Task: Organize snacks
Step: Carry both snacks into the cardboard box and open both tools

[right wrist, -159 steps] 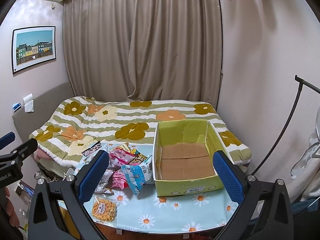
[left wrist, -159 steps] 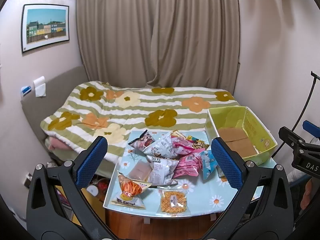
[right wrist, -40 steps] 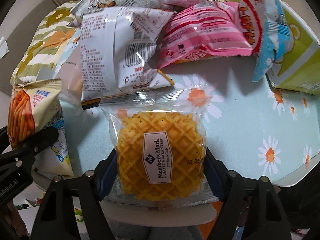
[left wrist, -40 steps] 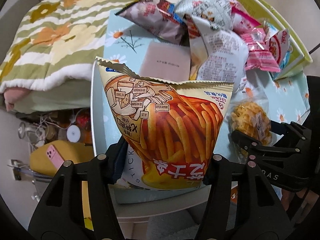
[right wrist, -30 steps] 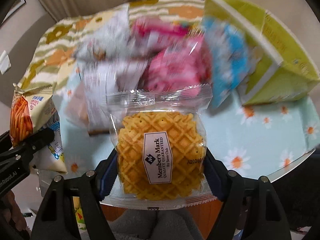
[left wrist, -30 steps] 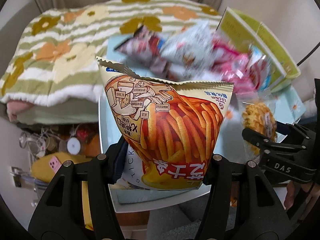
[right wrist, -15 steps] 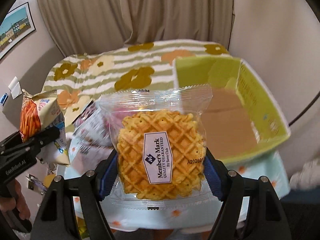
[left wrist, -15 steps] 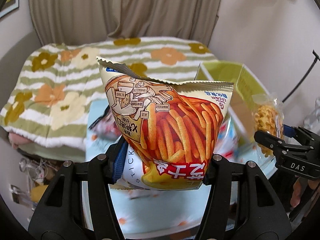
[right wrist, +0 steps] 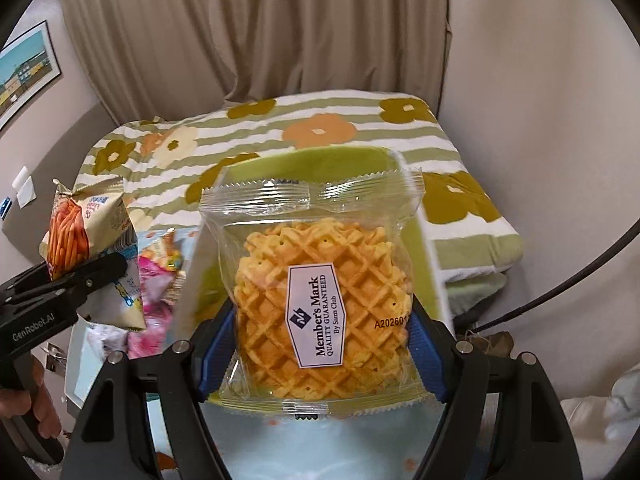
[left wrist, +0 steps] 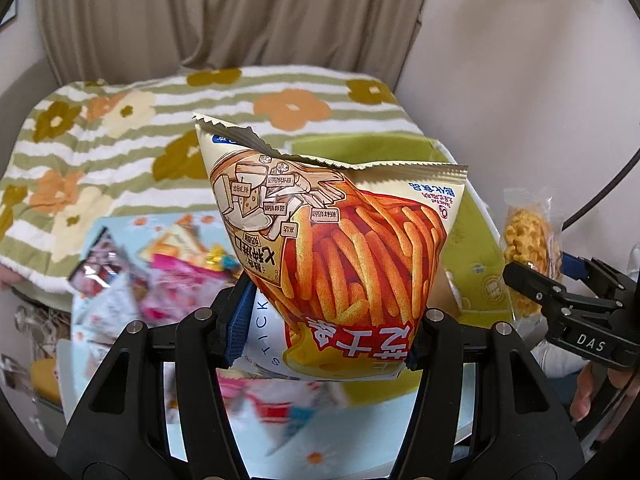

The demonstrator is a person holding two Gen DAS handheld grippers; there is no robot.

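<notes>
Both claws carrying snacks aloft twd green box [right wrist: 352,160] at 12 o'clock for drop-in: left gripper [left wrist: 320,320] pinching fries bag [left wrist: 340,256], right gripper [right wrist: 320,344] pinching waffle pack [right wrist: 320,292].

— What are you holding in your left gripper [left wrist: 326,340], by the look of the surface?

— You've got a cream-and-orange foil-like stick-snack bag [left wrist: 340,248], smooth with a soft sheen and a crimped, zigzag-cut top. The fingers are matt black plastic with ribbed blue pads [left wrist: 239,326].

— And your right gripper [right wrist: 322,350]?

— A clear glossy plastic wrapper around a rough, grid-textured golden waffle biscuit [right wrist: 320,300], with a matt white paper label. Behind, your striped flowered bedspread [right wrist: 280,136] is fluffy cloth, the beige curtain [right wrist: 260,28] matt pleated fabric, the yellow-green box [left wrist: 468,248] matt cardboard.
</notes>
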